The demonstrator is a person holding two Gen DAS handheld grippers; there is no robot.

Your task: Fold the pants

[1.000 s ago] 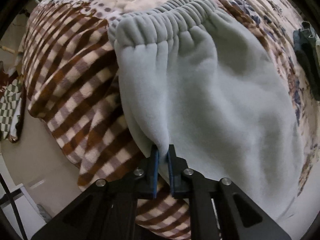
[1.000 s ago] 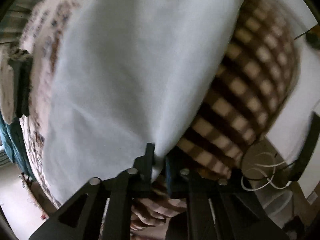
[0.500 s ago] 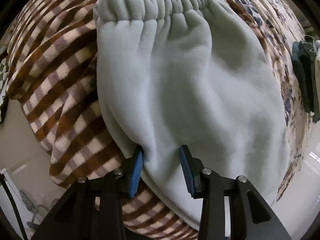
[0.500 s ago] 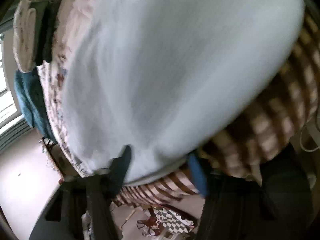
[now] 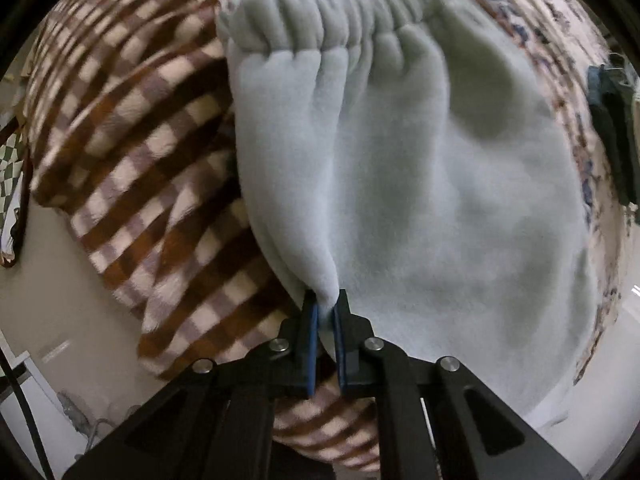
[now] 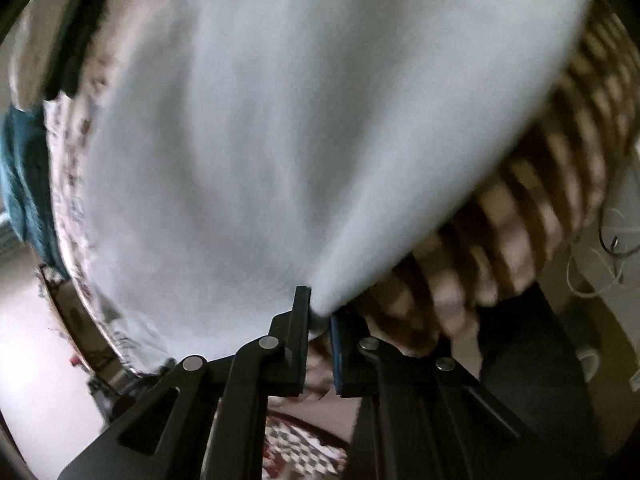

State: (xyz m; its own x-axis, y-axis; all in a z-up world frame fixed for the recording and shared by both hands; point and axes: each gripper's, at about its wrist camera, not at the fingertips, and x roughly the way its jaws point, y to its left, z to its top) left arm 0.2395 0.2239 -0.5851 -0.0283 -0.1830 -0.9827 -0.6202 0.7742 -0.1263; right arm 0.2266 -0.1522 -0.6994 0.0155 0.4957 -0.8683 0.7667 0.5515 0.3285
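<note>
Pale grey-blue fleece pants, soft and napped, lie spread on a bed. Their gathered elastic waistband forms a ribbed, puckered band along the far edge in the left wrist view, and below it the cloth falls in broad, shallow folds.

Under the pants lies a brown-and-cream checked plush blanket, thick and fuzzy, which drapes over the bed's edge. Beyond it lies a cream bedspread with a small dark floral print, showing at the far and right margins.

The left gripper, of black angular plastic with blue pads on its fingers, is pressed together on a narrow raised ridge of fleece. This ridge sits at the near left edge of the pants, and from it a crease runs up toward the waistband.

The right gripper, of the same build, is closing. A pointed tuck of the fleece runs down between its fingers and is pinched there, near the edge where the pants meet the checked blanket. This view is motion-blurred, so finer texture cannot be told.

A teal cloth shows at the left margin.
</note>
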